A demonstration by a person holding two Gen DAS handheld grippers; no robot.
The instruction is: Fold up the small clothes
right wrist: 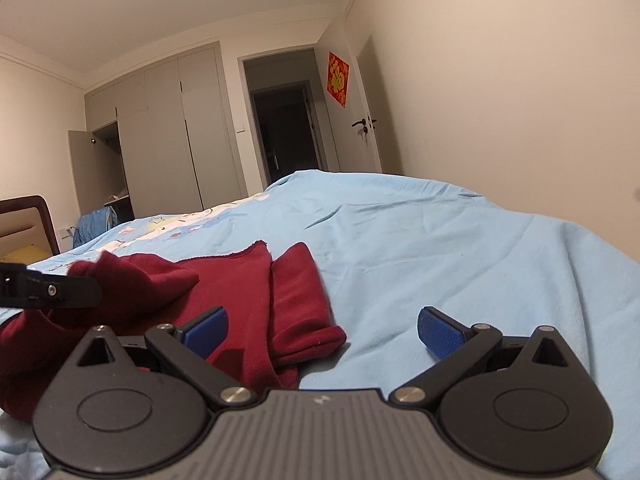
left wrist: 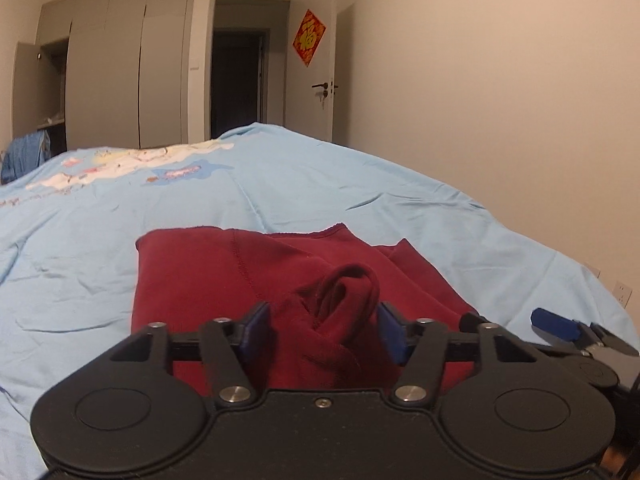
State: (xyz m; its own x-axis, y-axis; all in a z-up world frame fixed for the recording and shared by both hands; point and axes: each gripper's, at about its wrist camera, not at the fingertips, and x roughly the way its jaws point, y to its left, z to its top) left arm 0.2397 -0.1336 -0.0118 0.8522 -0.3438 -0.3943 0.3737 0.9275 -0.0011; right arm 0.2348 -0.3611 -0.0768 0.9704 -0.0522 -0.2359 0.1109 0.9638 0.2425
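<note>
While the left gripper (left wrist: 322, 330) pinches bunched red garment (left wrist: 248, 272) – right gripper (right wrist: 323, 330) wide open, empty, beside it

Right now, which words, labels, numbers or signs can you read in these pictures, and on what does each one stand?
"福", in gold, on the red diamond decoration on the open door.
The same decoration in the right wrist view: too blurred to read.
Small mark on the right gripper housing: a logo, not legible text.
Print on the blue bed cover: pictures only, too blurred.

Garment (left wrist: 248, 280): dark red, plain. Bedsheet (left wrist: 360, 184): light blue, cartoon print upper left. Gripper pads (right wrist: 438, 330): blue.
</note>
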